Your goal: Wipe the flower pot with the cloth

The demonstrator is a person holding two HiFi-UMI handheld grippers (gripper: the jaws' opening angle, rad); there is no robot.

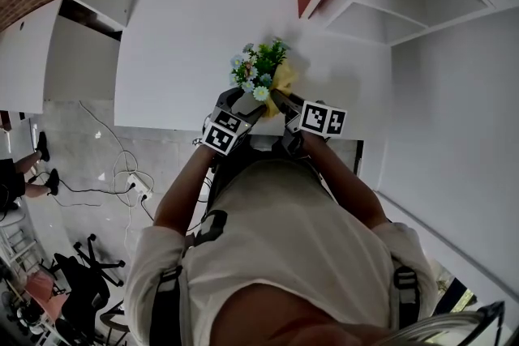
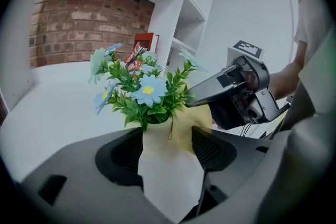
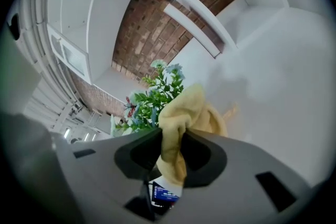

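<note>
The left gripper (image 2: 168,152) has its jaws spread wide and pressed on the white flower pot (image 2: 170,181), which stands upright between them, near the front edge of the white table (image 1: 186,36). The right gripper (image 3: 170,152) has its jaws close together, pinching the yellow cloth (image 3: 186,113). The cloth touches the pot's side just below the flowers (image 2: 144,89).
</note>
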